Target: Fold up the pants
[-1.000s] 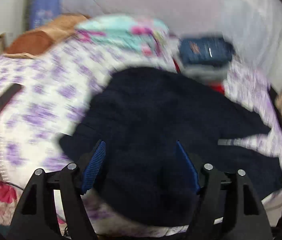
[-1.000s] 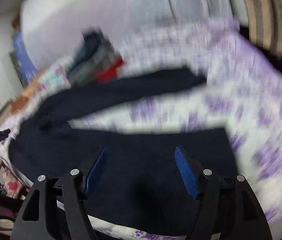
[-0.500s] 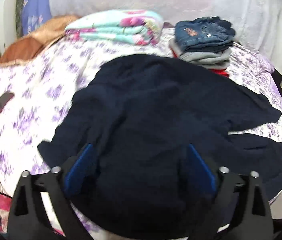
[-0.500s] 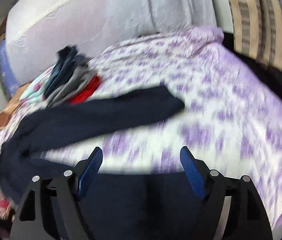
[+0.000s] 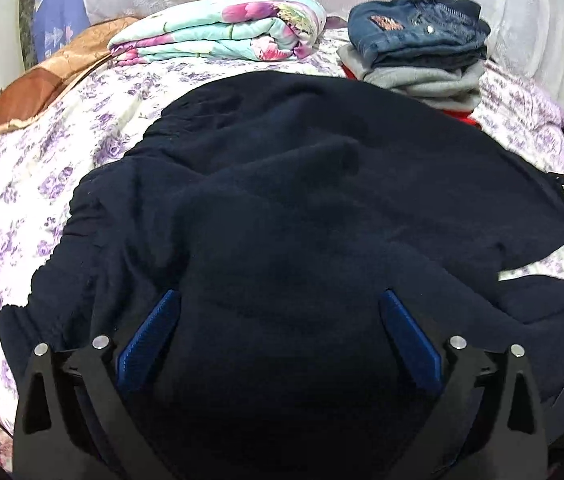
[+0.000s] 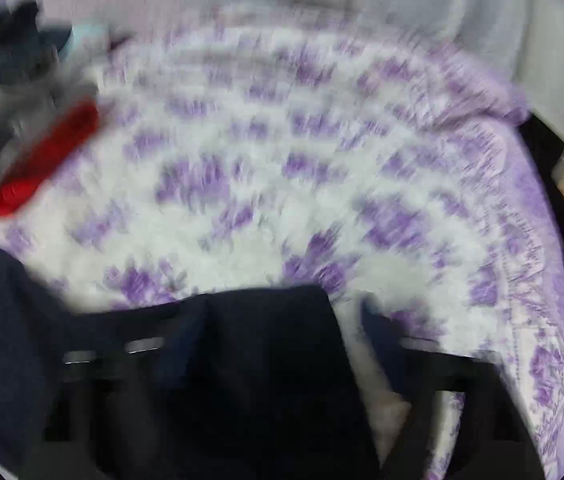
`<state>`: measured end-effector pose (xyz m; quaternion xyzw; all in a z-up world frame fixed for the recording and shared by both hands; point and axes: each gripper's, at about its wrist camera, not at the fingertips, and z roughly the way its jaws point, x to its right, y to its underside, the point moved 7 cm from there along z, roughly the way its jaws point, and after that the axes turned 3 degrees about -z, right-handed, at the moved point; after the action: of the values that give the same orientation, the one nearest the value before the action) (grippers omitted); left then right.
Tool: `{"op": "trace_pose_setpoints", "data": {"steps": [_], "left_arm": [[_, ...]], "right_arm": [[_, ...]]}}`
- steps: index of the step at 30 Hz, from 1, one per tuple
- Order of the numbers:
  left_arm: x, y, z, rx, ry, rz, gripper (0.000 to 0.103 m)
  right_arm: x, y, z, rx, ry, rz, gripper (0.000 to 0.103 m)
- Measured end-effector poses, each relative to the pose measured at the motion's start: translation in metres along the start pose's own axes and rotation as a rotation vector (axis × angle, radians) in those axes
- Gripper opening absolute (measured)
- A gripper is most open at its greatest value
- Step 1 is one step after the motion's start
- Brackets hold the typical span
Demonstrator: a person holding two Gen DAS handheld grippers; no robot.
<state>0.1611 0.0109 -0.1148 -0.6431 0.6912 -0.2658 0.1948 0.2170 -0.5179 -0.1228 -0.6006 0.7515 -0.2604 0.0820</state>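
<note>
Two hand-held grippers work dark navy pants (image 5: pixel 282 208) rumpled on a floral bedspread (image 5: pixel 33 184), in front of a clothes stack (image 5: pixel 418 60). Left hand-held gripper (image 5: pixel 279 336) has just opened wide, gripping nothing. Right hand-held gripper (image 6: pixel 277 360), blurred, has been closing around a leg hem; whether it grips is unclear. Loose fleece may slip, bunching the fold.

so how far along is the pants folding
Barely started. Done: only the folded stack behind; the navy pants lie rumpled, unfolded, across the bedsheet. In hand: the left gripper has just been opening its jaws, nothing gripped; the right gripper has just been closing around a leg end, blur hiding any grip. Left: every fold.
</note>
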Motion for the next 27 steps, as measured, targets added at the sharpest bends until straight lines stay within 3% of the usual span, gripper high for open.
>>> {"op": "trace_pose_setpoints", "data": {"steps": [1, 3, 5, 7, 9, 12, 13, 15, 19, 21, 23, 24, 26, 27], "left_arm": [[0.001, 0.000, 0.002, 0.000, -0.008, 0.008, 0.098], [0.002, -0.001, 0.003, 0.002, -0.020, 0.024, 0.098], [0.002, -0.001, 0.003, 0.006, -0.016, 0.030, 0.098], [0.001, -0.001, 0.004, 0.012, -0.017, 0.031, 0.098], [0.003, -0.002, 0.008, 0.019, -0.036, 0.044, 0.098], [0.003, 0.000, 0.007, 0.022, -0.055, 0.056, 0.098], [0.003, 0.000, 0.006, 0.023, -0.053, 0.053, 0.098], [0.001, 0.001, 0.005, 0.026, -0.046, 0.048, 0.098], [0.001, 0.001, 0.005, 0.028, -0.043, 0.050, 0.098], [0.001, 0.002, 0.004, 0.030, -0.042, 0.049, 0.098], [0.001, 0.002, 0.004, 0.034, -0.036, 0.044, 0.098], [0.001, 0.002, 0.003, 0.036, -0.034, 0.042, 0.098], [0.001, 0.003, 0.003, 0.035, -0.035, 0.041, 0.098], [0.001, 0.003, 0.003, 0.033, -0.037, 0.042, 0.098]], "right_arm": [[-0.001, -0.002, -0.003, 0.017, 0.003, 0.009, 0.032], [-0.001, -0.011, -0.025, 0.107, 0.096, -0.008, 0.020], [0.007, -0.018, -0.060, 0.217, 0.174, 0.040, 0.020], [0.009, -0.020, -0.066, 0.226, 0.220, 0.037, 0.020], [0.008, -0.021, -0.040, 0.172, 0.247, 0.012, 0.022], [0.005, -0.009, 0.011, 0.040, 0.220, -0.034, 0.047], [0.007, -0.009, 0.008, 0.073, 0.241, -0.034, 0.060], [0.013, -0.013, -0.008, 0.120, 0.245, -0.004, 0.072], [0.026, -0.009, -0.061, 0.214, 0.274, 0.050, 0.076], [0.028, 0.005, -0.079, 0.197, 0.201, 0.092, 0.076], [0.021, 0.022, -0.085, 0.150, 0.107, 0.089, 0.068], [0.017, 0.037, -0.078, 0.097, 0.107, 0.052, 0.064], [0.031, 0.072, -0.043, -0.066, 0.227, 0.008, 0.062], [0.038, 0.080, -0.038, -0.051, 0.206, 0.050, 0.075]]}}
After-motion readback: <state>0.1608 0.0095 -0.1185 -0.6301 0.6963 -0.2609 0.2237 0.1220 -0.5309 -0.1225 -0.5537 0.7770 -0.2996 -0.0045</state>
